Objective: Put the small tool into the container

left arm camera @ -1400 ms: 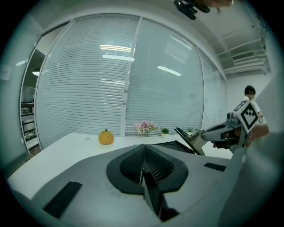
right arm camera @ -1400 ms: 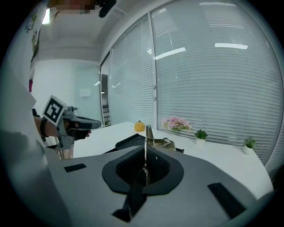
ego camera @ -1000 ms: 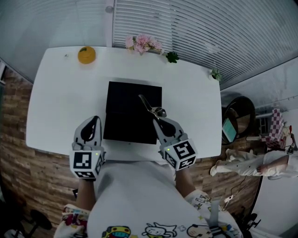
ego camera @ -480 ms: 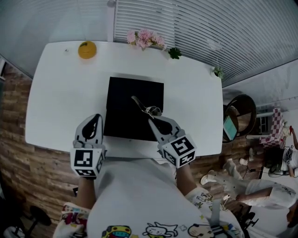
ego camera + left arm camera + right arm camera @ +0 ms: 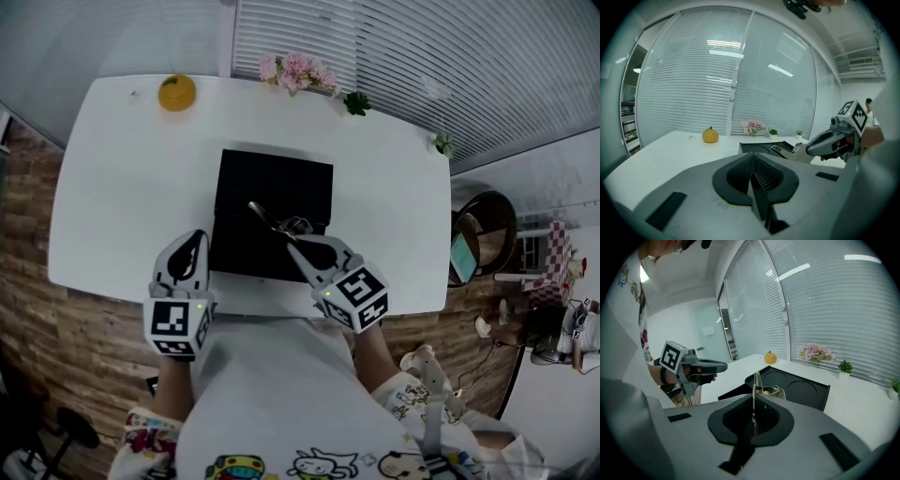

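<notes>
The small metal tool (image 5: 272, 218) sticks out of my right gripper (image 5: 295, 248), which is shut on it. The tool hangs over the black container (image 5: 253, 178) in the middle of the white table, near the container's front right part. In the right gripper view the tool (image 5: 768, 391) shows edge-on between the pads, with the container (image 5: 801, 394) beyond it. My left gripper (image 5: 192, 239) rests at the table's front edge, left of the container, shut with nothing in it. Its own view shows its pads together (image 5: 752, 157) and the tool (image 5: 785, 151) to the right.
An orange (image 5: 176, 92) sits at the table's far left corner. Pink flowers (image 5: 295, 70) and two small green plants (image 5: 356, 103) (image 5: 443, 145) stand along the far edge by the blinds. A round dark stool (image 5: 483, 234) is right of the table.
My right gripper has carried the tool leftward and a little nearer over the container. The left gripper has stayed in place.
</notes>
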The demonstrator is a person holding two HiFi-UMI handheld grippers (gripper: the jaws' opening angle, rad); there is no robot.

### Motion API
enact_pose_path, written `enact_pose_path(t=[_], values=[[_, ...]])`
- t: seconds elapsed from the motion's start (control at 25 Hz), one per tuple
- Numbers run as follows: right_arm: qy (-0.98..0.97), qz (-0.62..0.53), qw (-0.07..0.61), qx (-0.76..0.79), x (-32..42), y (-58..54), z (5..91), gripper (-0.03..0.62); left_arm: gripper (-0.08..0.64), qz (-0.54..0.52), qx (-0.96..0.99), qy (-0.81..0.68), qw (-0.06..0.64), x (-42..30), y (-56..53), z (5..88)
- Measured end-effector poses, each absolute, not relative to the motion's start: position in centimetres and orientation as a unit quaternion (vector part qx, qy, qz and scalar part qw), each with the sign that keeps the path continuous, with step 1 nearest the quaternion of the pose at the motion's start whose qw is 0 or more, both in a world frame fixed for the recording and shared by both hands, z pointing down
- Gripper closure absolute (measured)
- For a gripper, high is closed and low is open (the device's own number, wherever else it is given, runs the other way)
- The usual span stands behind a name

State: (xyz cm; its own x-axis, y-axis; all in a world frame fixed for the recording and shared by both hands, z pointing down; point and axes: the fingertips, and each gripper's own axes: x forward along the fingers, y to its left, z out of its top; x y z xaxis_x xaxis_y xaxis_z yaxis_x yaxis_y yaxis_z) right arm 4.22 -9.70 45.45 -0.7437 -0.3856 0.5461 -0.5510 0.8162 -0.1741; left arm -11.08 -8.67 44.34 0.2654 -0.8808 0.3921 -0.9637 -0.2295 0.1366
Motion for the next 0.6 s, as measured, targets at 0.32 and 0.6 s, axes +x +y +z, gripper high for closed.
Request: enact_pose_path(t=[0.32,0.6], values=[[-0.922,0.183,0.275,0.203,3.0,-9.1,46.7,0.591,0.552,0.121,0.772,-0.597,0.183,-11.2,-8.6,44.9],[-0.920,0.195,0.300,0.163,2.3,-8.1,47.8,0.591,0.552,0.125,0.773,-0.593,0.188,-10.9,-8.2,45.1]])
